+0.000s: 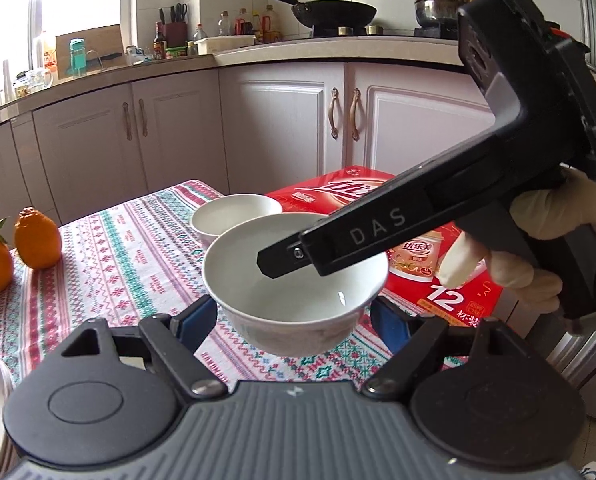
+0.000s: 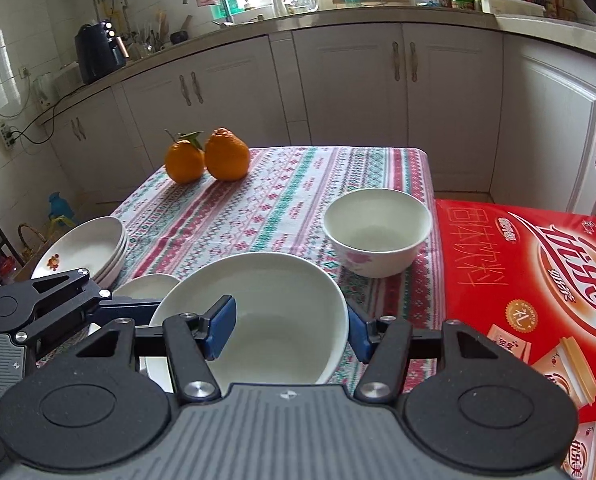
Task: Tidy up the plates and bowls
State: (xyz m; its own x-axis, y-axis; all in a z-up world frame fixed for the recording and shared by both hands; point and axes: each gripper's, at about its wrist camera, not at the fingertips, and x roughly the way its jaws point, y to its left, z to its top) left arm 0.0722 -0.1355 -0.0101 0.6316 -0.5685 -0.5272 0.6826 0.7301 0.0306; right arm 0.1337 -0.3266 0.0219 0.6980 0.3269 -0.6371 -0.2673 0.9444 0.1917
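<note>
The left gripper (image 1: 294,316) has its two blue pads on either side of a white bowl (image 1: 294,280). The pads press on the bowl's outer sides, so the bowl is held and hangs in the air above the patterned tablecloth (image 1: 118,256).

The right gripper (image 2: 292,330) holds the same white bowl (image 2: 266,312). One of its blue pads (image 2: 220,326) sits inside the bowl and the other is outside, so the two pinch the bowl's wall between them. In the left wrist view this gripper (image 1: 270,262) reaches in from the right, with a long black finger lying over the bowl, and a gloved hand (image 1: 538,248) holds its handle.

Just behind the held bowl, a second white bowl (image 2: 378,232) with a pink flower on its side stands on the cloth. Beside it, to the right, lies a big red box (image 2: 530,280) of drink cups. At the left edge of the table is a stack of white plates (image 2: 86,252), and near it a smaller white dish (image 2: 146,286) peeks out behind the left gripper's arm. Two oranges (image 2: 208,156) sit close together at the far side of the table. Past the table are white kitchen cabinets (image 2: 346,80).
</note>
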